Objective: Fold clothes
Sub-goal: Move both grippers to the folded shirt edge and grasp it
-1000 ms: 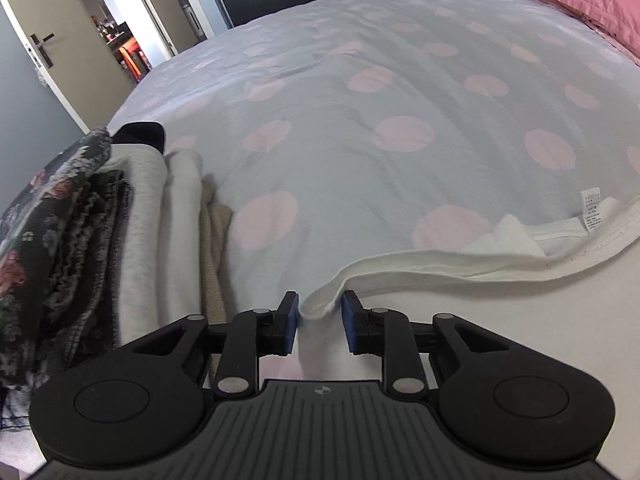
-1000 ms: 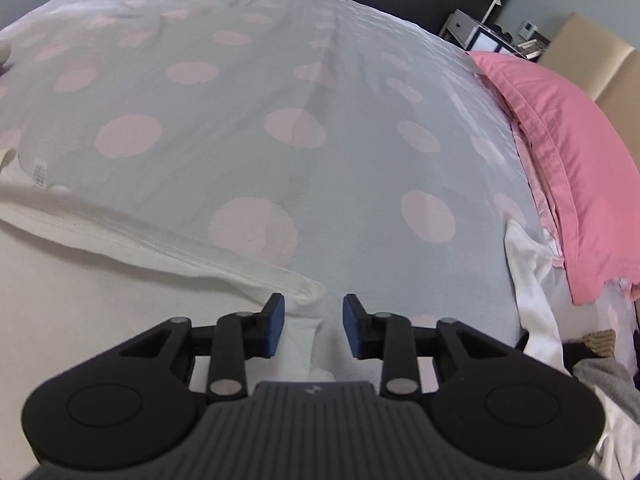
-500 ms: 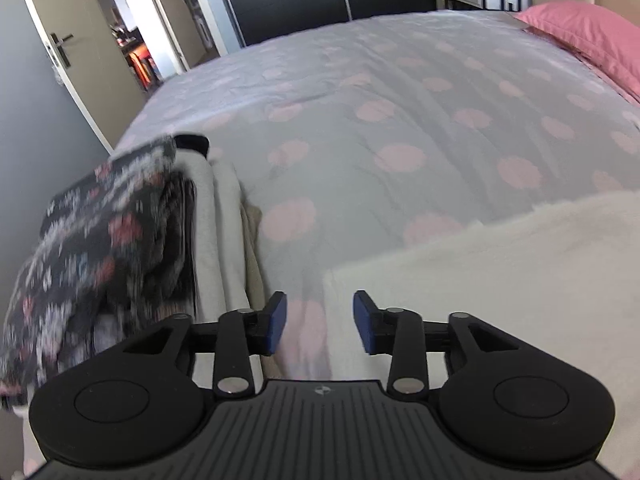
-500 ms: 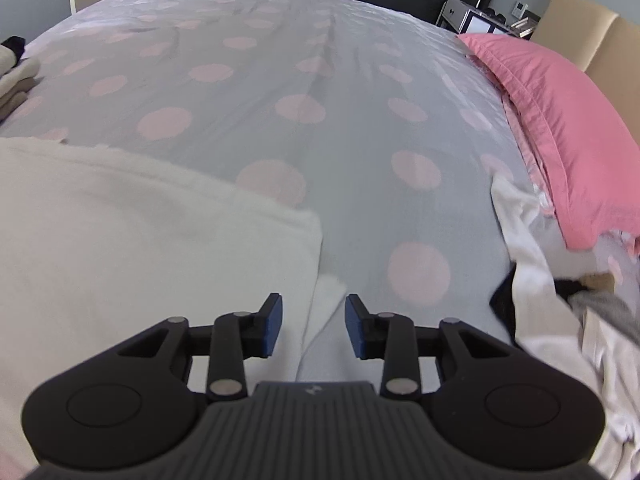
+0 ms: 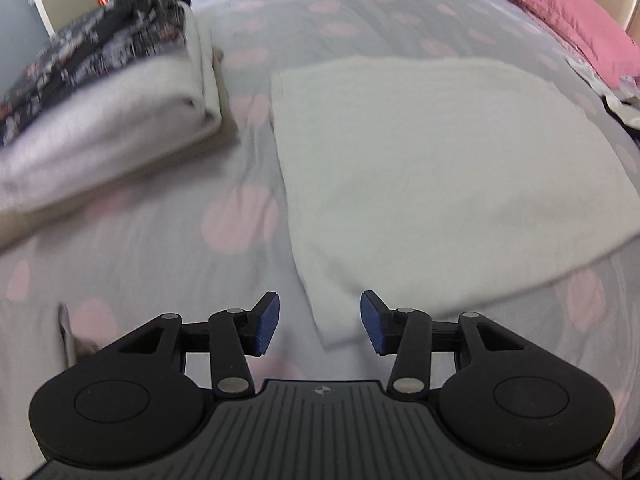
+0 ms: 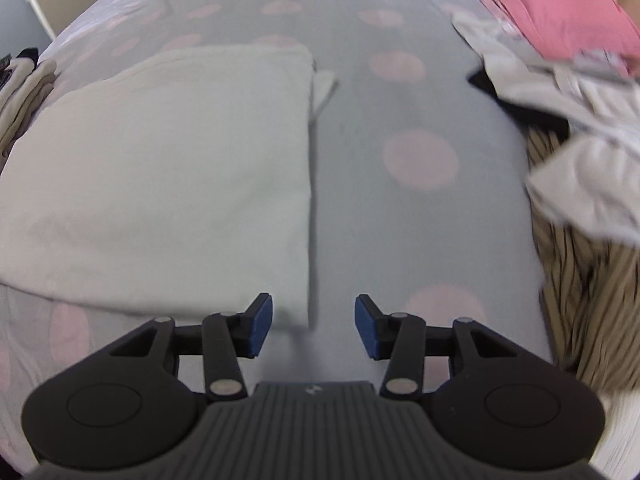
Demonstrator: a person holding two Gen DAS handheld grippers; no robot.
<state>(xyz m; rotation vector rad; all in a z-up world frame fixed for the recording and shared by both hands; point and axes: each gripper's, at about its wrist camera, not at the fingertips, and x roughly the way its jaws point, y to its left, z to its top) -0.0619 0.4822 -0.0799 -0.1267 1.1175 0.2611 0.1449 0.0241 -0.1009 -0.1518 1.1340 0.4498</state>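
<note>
A cream garment (image 5: 432,168) lies folded flat on the grey bedspread with pink dots; it also shows in the right wrist view (image 6: 168,176). My left gripper (image 5: 318,326) is open and empty, raised above the garment's near left corner. My right gripper (image 6: 314,326) is open and empty, raised above its near right corner. A small flap of the garment (image 6: 324,88) sticks out at the far right edge.
A stack of folded clothes (image 5: 104,96), floral piece on top, sits left of the garment. A heap of unfolded clothes (image 6: 568,128) with a striped beige piece (image 6: 588,280) lies to the right. A pink pillow (image 5: 568,12) is at the far right.
Both grippers have let go of the garment's edge, opened wider and pulled back and up. The garment now lies folded flat.
</note>
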